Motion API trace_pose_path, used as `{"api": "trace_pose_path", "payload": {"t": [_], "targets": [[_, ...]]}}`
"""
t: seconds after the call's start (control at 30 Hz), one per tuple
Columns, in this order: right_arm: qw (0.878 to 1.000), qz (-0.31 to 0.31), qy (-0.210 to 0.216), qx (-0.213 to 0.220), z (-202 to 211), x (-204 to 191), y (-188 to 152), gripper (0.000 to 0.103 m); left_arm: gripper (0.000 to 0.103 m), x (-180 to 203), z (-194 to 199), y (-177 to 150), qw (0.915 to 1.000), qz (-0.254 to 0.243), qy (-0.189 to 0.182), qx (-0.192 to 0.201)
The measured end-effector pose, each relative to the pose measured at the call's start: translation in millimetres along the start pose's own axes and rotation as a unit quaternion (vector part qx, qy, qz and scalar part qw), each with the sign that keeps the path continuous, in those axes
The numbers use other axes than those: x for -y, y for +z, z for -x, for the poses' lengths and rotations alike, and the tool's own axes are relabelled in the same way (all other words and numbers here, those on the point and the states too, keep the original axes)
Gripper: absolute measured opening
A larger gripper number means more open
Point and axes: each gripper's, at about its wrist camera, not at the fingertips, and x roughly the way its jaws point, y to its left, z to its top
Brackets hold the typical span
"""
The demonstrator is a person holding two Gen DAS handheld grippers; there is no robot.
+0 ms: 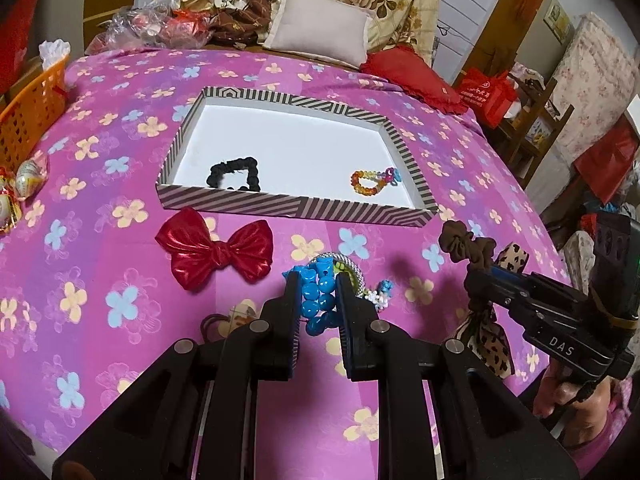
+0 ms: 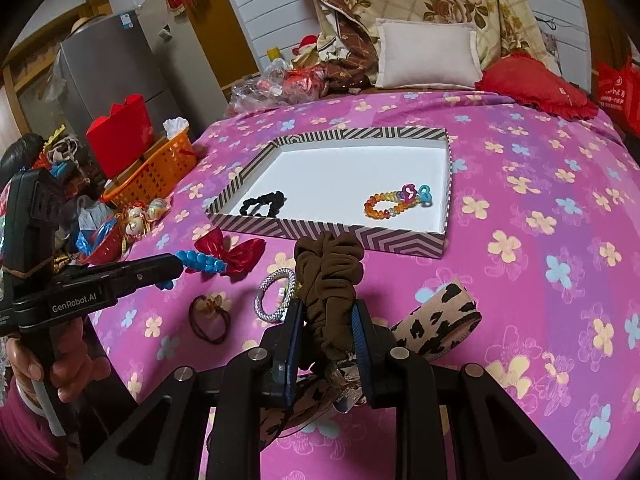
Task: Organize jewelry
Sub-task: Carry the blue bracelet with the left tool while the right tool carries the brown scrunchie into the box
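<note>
A striped tray lies on the pink flowered bedspread and holds a black scrunchie and a rainbow bead bracelet. My left gripper is shut on a blue bead bracelet, held just above the bed in front of the tray. My right gripper is shut on a brown scrunchie, held above the bed near the tray's front right.
On the bed before the tray lie a red bow, a silver bangle, a brown hair tie and a leopard-print ribbon. An orange basket stands at the bed's left edge. Pillows lie behind.
</note>
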Motion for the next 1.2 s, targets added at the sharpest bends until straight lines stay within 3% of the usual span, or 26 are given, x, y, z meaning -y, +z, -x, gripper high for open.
{"api": "trace_pose_path", "payload": {"t": [1.2], "targets": [[1.0, 0.0, 0.0, -0.007, -24, 7, 29, 0.023, 0.016, -1, -10, 21, 0.9999, -0.007, 0.014, 0.003]]}}
